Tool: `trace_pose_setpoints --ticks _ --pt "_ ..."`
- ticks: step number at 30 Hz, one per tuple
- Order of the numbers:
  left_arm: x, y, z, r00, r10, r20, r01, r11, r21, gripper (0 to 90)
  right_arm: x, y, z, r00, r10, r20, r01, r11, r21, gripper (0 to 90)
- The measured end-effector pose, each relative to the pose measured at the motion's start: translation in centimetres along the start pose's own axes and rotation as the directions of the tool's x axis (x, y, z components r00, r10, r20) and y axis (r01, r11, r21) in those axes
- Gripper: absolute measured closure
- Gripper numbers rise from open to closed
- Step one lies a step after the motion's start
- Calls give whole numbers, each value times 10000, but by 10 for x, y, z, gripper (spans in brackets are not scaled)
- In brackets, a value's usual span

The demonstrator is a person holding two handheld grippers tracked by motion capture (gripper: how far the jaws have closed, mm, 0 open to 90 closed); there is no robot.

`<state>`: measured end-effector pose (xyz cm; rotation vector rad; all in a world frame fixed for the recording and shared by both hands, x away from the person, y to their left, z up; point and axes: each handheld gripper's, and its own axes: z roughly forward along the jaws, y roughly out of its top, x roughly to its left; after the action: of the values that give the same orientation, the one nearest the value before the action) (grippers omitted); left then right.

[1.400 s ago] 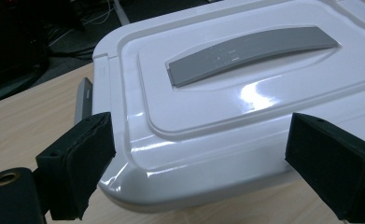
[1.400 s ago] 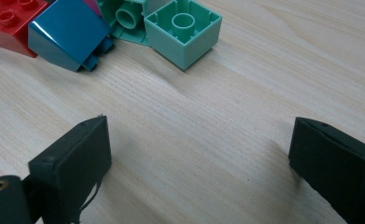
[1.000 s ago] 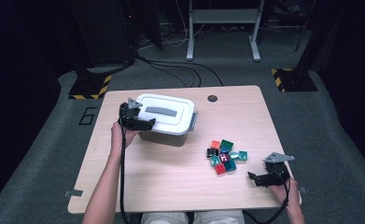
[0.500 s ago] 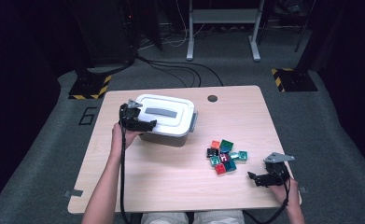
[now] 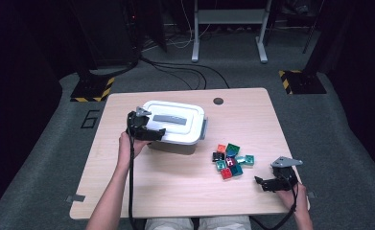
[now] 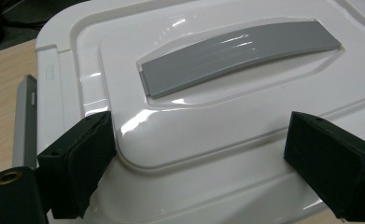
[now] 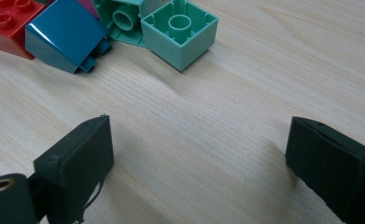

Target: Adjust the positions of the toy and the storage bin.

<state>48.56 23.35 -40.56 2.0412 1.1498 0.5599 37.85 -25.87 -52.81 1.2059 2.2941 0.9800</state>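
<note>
Worktop, light wood, centre of frame: one.

Storage box, white with lid, upper left of the worktop: one. Grey handle strip on its lid: one.

Toy building bricks, loose cluster right of centre: about eight; the pile overlaps, so the count is approximate. By colour: one orange, one dark green, one black, one red, the remainder teal or mint.

Hand-held claws: two, left claw at the box, right claw at lower right.
</note>
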Motion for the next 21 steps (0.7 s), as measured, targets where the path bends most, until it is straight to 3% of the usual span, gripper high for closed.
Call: trace_pose_setpoints --ticks 7,10,13,21 --pt "-2 1 -1 10000 57 -42 -57 9999 147 88 0 0 0 10000 12 13 -12 10000 -3 71" --pt "-3 7 -3 9980 531 -328 -522 9982 290 85 0 0 0 10000 13 13 -13 10000 -6 72" --pt "-3 15 -3 9973 733 -20 -733 9973 19 69 0 0 0 10000 9 12 -9 10000 -5 72" --pt "-9 41 10 9880 1519 282 -1509 9879 -354 50 0 0 0 10000 54 -2 -54 10000 2 73"
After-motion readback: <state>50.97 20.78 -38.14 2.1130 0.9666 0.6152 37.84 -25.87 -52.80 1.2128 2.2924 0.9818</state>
